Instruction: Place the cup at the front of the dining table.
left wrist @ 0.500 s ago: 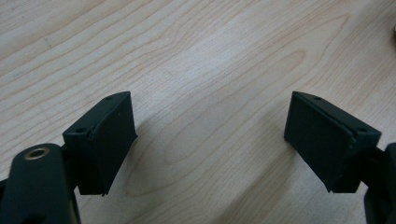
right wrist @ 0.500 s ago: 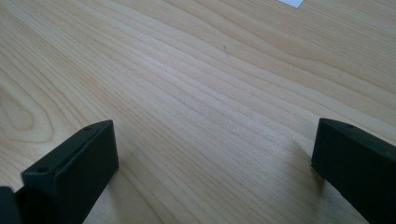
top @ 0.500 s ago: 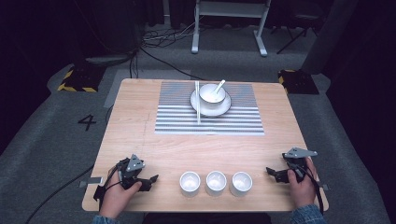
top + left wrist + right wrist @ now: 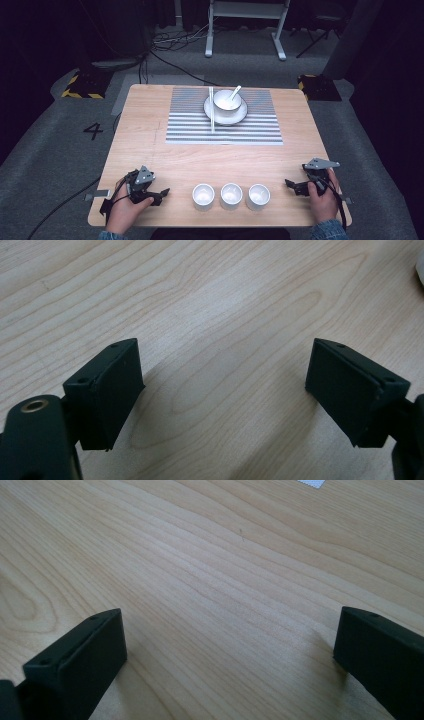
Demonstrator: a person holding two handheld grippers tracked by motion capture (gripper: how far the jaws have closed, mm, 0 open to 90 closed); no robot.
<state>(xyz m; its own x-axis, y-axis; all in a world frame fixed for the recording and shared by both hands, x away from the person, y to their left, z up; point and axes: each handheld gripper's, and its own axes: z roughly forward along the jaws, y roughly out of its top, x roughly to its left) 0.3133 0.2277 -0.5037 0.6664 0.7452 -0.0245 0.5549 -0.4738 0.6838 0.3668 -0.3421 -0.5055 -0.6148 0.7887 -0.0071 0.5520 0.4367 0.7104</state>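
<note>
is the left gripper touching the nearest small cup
Apart. The high view shows bare table between the left gripper and the leftmost cup.

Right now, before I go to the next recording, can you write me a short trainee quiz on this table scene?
1. How many small white cups stand in the row at the near edge of the table?
2. True or false: the left gripper has its jaws closed on a cup.
3. What lies in the bowl on the striped mat: A) a spoon, B) a fork, C) a knife?

Key
1. Three.
2. False: in the left gripper view the jaws stand wide apart over bare wood. The right gripper is open too.
3. A. The chopsticks rest across the plate beside the bowl.
</note>
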